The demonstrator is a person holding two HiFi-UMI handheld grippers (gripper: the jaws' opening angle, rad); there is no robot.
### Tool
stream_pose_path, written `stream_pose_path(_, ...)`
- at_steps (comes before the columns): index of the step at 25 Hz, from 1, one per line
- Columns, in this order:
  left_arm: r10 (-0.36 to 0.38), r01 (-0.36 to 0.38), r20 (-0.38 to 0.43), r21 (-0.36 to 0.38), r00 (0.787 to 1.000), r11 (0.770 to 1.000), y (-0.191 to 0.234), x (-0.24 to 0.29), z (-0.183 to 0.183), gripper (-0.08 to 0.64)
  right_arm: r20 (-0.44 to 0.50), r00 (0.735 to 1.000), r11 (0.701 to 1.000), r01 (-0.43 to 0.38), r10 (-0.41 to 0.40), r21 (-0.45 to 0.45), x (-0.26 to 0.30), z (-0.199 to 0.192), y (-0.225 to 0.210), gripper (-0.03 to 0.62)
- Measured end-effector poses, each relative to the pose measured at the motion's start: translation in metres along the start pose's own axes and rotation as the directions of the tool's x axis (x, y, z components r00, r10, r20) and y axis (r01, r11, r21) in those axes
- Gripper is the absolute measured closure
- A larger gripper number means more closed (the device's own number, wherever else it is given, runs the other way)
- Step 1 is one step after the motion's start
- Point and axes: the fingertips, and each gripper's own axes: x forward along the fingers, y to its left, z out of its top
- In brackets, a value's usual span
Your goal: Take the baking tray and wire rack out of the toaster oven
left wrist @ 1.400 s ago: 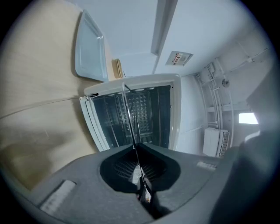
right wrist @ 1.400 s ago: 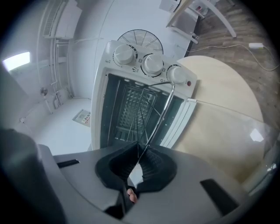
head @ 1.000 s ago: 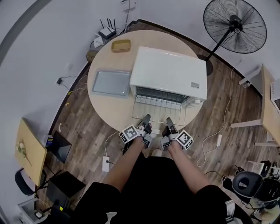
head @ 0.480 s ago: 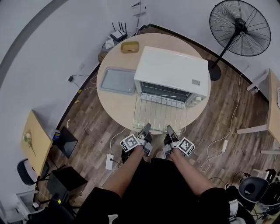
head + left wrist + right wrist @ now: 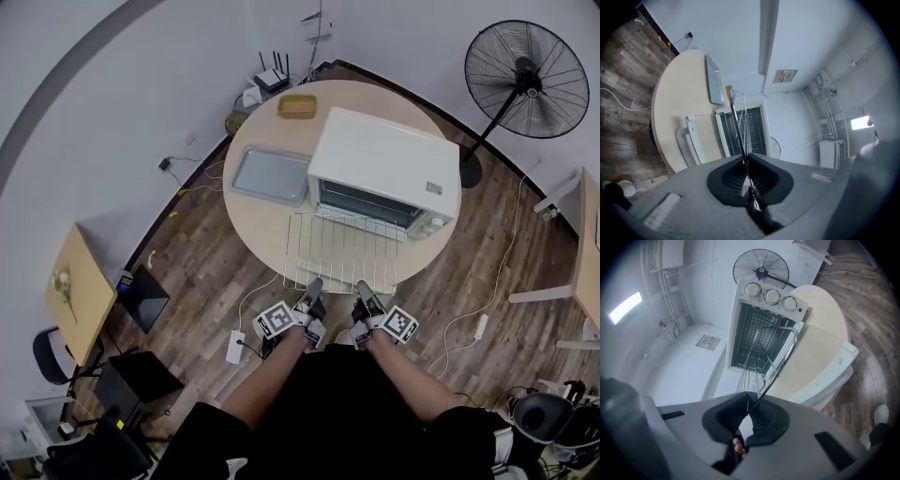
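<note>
The wire rack (image 5: 342, 251) has come well farther out toward you than it was a second ago. Then most of it lay right at the oven's mouth. Now nearly all of it lies in the open above the table (image 5: 267, 220), and its near edge hangs past the table rim at your 6 o'clock. Both hands have drawn back with it.

Nearest you, the left gripper (image 5: 313, 285) and right gripper (image 5: 365, 287) sit side by side on the rack's front wire. In each gripper view the fingers are clenched on that thin wire, and the bars run away from them toward the oven.

At 12 o'clock from the rack stands the toaster oven (image 5: 384, 159), its cavity open and dark. The rack's far edge looks level with the mouth, but from above it's hard to tell whether it has fully cleared the opening and the dropped door (image 5: 691, 140).

The baking tray (image 5: 272, 176) lies flat on the table at the oven's 9 o'clock, so that half of the job looks done. You probably need only a little more pull before the rack is free.
</note>
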Motion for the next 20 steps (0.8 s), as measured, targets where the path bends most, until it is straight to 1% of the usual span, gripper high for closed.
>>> stream_pose_path(3, -0.006, 0.006, 0.022, 0.004, 1.000, 1.000, 0.002, -0.017, 0.020, 0.540, -0.035, 0.999, 1.000, -0.009, 0.009, -0.017, 0.015, -0.019, 0.012, 0.589)
stream_pose_path(4, -0.007, 0.007, 0.030, 0.006, 1.000, 1.000, 0.003, -0.022, 0.028, 0.540, -0.047, 0.999, 1.000, 0.003, -0.004, -0.027, 0.020, -0.024, 0.013, 0.589)
stream_pose_path(6, -0.011, 0.011, 0.043, 0.004, 0.999, 1.000, 0.004, -0.032, 0.042, 0.540, -0.067, 0.996, 0.996, 0.053, -0.058, -0.069, 0.028, -0.033, 0.013, 0.589)
stream_pose_path(7, -0.013, 0.013, 0.047, 0.000, 0.999, 1.000, 0.004, -0.037, 0.050, 0.540, -0.073, 0.996, 0.994, 0.051, -0.058, -0.092, 0.034, -0.039, 0.016, 0.589)
stream_pose_path(8, -0.015, 0.015, 0.050, -0.001, 0.999, 1.000, 0.005, -0.044, 0.059, 0.540, -0.076, 0.996, 0.994, 0.031, -0.039, -0.101, 0.041, -0.046, 0.023, 0.588)
stream_pose_path(11, -0.015, 0.015, 0.054, 0.010, 0.998, 1.000, 0.009, -0.063, 0.086, 0.540, -0.082, 0.997, 0.999, 0.004, -0.009, -0.054, 0.064, -0.073, 0.038, 0.589)
stream_pose_path(12, -0.017, 0.016, 0.057, 0.009, 0.998, 1.000, 0.011, -0.070, 0.095, 0.540, -0.088, 0.996, 0.998, 0.018, -0.024, -0.068, 0.070, -0.081, 0.040, 0.589)
stream_pose_path(13, -0.021, 0.020, 0.061, 0.005, 0.998, 1.000, 0.014, -0.076, 0.104, 0.540, -0.095, 0.995, 0.995, 0.030, -0.040, -0.100, 0.077, -0.087, 0.043, 0.589)
stream_pose_path(15, -0.031, 0.031, 0.066, -0.010, 0.997, 0.999, 0.020, -0.087, 0.122, 0.540, -0.105, 0.994, 0.987, -0.005, -0.012, -0.161, 0.094, -0.100, 0.056, 0.589)
stream_pose_path(16, -0.032, 0.034, 0.068, -0.020, 0.997, 0.999, 0.023, -0.093, 0.131, 0.540, -0.107, 0.994, 0.985, -0.013, -0.005, -0.174, 0.102, -0.107, 0.061, 0.589)
stream_pose_path(17, -0.031, 0.033, 0.068, -0.029, 0.997, 0.999, 0.028, -0.100, 0.140, 0.540, -0.106, 0.994, 0.985, -0.008, -0.011, -0.173, 0.109, -0.117, 0.063, 0.589)
stream_pose_path(19, -0.027, 0.029, 0.066, -0.042, 0.997, 0.999, 0.035, -0.115, 0.159, 0.540, -0.099, 0.995, 0.990, 0.001, -0.015, -0.142, 0.123, -0.139, 0.069, 0.588)
stream_pose_path(20, -0.027, 0.029, 0.063, -0.045, 0.998, 0.999, 0.038, -0.122, 0.169, 0.540, -0.095, 0.995, 0.991, 0.022, -0.035, -0.133, 0.129, -0.149, 0.070, 0.588)
